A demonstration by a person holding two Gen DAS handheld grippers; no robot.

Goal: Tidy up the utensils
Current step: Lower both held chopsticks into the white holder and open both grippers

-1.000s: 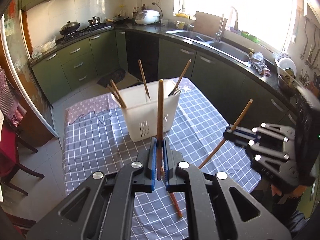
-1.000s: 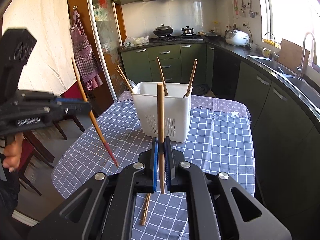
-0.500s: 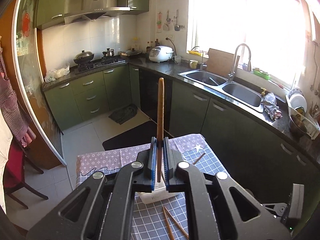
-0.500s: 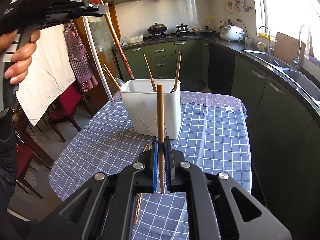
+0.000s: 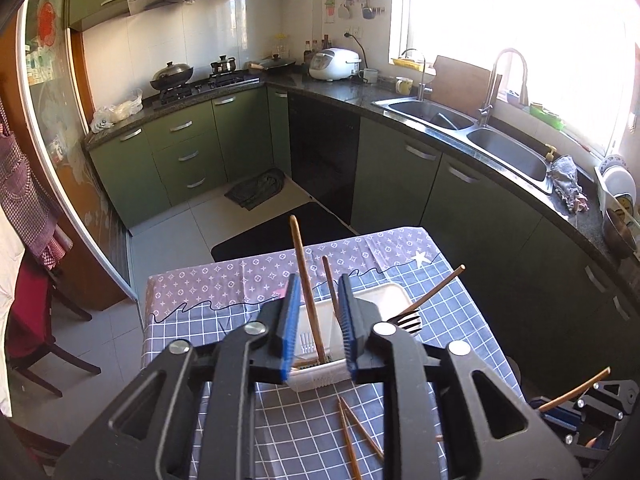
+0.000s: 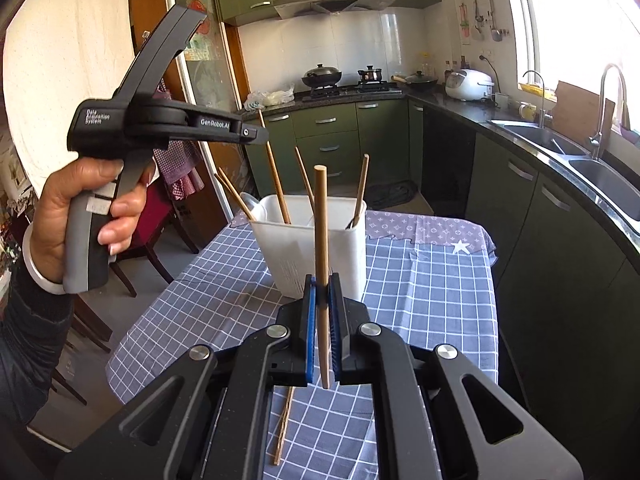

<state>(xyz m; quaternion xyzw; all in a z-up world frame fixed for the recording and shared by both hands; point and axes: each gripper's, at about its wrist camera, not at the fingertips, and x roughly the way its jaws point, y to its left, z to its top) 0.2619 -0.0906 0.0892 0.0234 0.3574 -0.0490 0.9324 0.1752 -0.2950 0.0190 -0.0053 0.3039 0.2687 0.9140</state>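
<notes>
A white utensil holder (image 6: 320,240) stands on the checked tablecloth (image 6: 420,280) with several chopsticks and a fork (image 5: 408,322) in it. My left gripper (image 5: 318,320) is open, right above the holder (image 5: 394,294). A chopstick (image 5: 306,288) stands between its jaws with its lower end inside the holder. In the right wrist view the left gripper (image 6: 256,136) hovers above the holder's left side. My right gripper (image 6: 321,320) is shut on an upright chopstick (image 6: 321,248), in front of the holder.
Loose chopsticks (image 5: 352,432) lie on the cloth in front of the holder; one shows in the right wrist view (image 6: 282,428). Green cabinets and a sink (image 5: 500,148) run along the right. Chairs (image 5: 28,320) stand to the left of the table.
My left gripper tipped down over the holder and opened. Its chopstick slid down into the holder. My right gripper held its chopstick and stayed in front of the holder.
</notes>
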